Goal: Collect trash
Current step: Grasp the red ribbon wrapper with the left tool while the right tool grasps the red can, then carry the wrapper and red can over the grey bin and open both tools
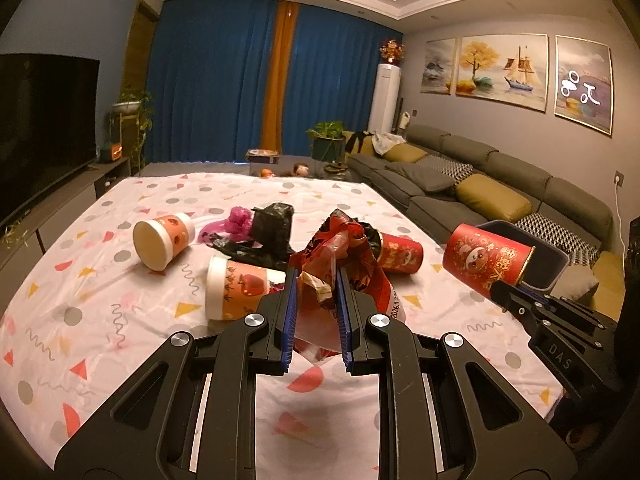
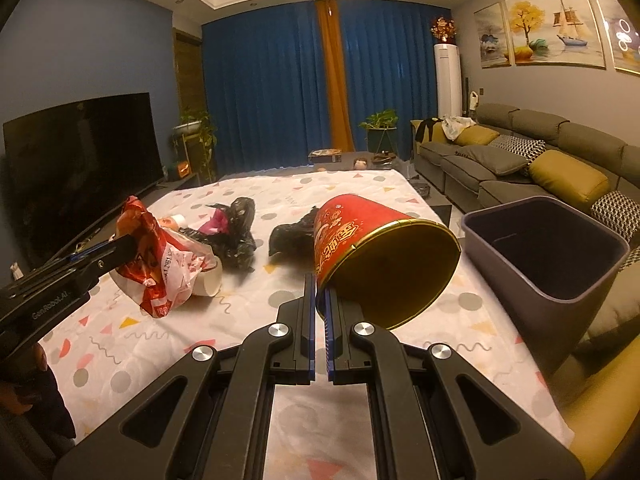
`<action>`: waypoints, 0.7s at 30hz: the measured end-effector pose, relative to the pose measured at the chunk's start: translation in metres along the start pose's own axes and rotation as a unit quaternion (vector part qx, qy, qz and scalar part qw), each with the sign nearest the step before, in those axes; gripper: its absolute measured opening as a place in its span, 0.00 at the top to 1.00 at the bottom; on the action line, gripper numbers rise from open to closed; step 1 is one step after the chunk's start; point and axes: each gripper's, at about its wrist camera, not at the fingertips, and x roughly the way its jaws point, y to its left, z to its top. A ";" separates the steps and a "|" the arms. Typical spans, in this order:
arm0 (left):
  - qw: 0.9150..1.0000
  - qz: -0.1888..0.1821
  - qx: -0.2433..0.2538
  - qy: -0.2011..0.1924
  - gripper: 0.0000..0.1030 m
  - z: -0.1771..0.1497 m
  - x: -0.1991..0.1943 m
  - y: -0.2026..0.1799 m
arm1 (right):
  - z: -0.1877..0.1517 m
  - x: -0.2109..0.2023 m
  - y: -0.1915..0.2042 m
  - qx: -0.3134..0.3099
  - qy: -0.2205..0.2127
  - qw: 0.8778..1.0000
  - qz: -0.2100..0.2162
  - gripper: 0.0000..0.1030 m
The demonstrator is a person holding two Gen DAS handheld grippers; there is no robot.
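Observation:
My left gripper (image 1: 316, 280) is shut on a crumpled red-and-white plastic bag (image 1: 340, 276), held just above the patterned tablecloth (image 1: 100, 320). From the right wrist view that bag (image 2: 160, 268) hangs from the left gripper (image 2: 128, 246) at the left. My right gripper (image 2: 320, 296) is shut on the rim of a red paper cup (image 2: 372, 240), tilted with its gold mouth toward me. A dark empty bin (image 2: 552, 256) stands just right of the cup. In the left wrist view the right gripper (image 1: 505, 293) holds that cup (image 1: 486, 260) in front of the bin (image 1: 554, 266).
On the cloth lie two orange-and-white cups (image 1: 160, 242) (image 1: 236, 284), another red cup (image 1: 400, 254), black bags (image 1: 272, 226) and a pink bag (image 1: 238, 220). A grey sofa (image 1: 480, 184) runs along the right, a television (image 1: 40, 128) stands at the left.

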 end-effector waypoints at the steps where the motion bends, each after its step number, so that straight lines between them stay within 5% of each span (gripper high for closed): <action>1: 1.000 -0.001 0.001 0.000 0.83 0.001 0.000 -0.002 | 0.000 -0.001 -0.002 0.001 -0.001 1.000 -0.001 0.95; 21: 0.999 -0.028 0.040 0.002 0.83 0.010 0.027 -0.053 | 0.001 -0.012 -0.051 0.020 -0.016 0.999 -0.042 0.95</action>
